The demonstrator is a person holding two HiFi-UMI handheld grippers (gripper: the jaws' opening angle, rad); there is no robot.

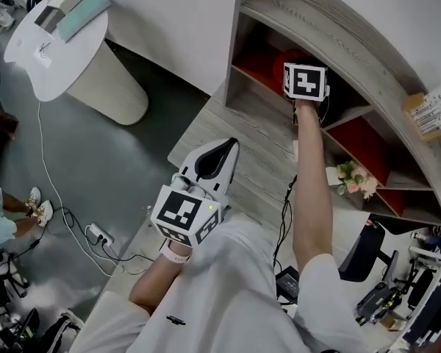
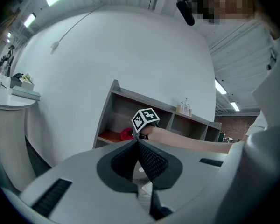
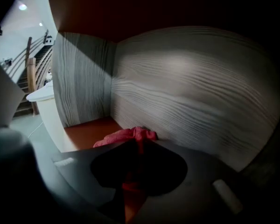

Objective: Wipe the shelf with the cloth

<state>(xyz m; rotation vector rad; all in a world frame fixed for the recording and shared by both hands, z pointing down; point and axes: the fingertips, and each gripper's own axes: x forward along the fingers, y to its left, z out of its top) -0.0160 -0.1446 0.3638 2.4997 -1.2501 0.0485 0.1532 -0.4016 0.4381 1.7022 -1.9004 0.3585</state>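
The wood-grain shelf [image 1: 331,28] has orange-red floors. My right gripper [image 3: 133,141] reaches deep into its upper left compartment; in the head view only its marker cube [image 1: 306,81] shows there. A red cloth [image 3: 130,135] is pinched between its jaws and bunched on the orange floor [image 3: 88,132] against the grey back wall [image 3: 186,92]. The cloth [image 1: 282,59] shows just beyond the cube. My left gripper [image 1: 209,169] hangs over the wooden desk [image 1: 257,160] in front of the shelf, jaws together with nothing between them. From the left gripper [image 2: 137,143] I see the cloth [image 2: 126,134] and the cube [image 2: 145,119].
A white round table [image 1: 59,46] with a few items stands at the far left. Cables and a power strip [image 1: 97,234] lie on the grey floor. A small flower bunch [image 1: 354,178] sits in a lower compartment, and a cardboard box [image 1: 426,112] rests on the shelf top.
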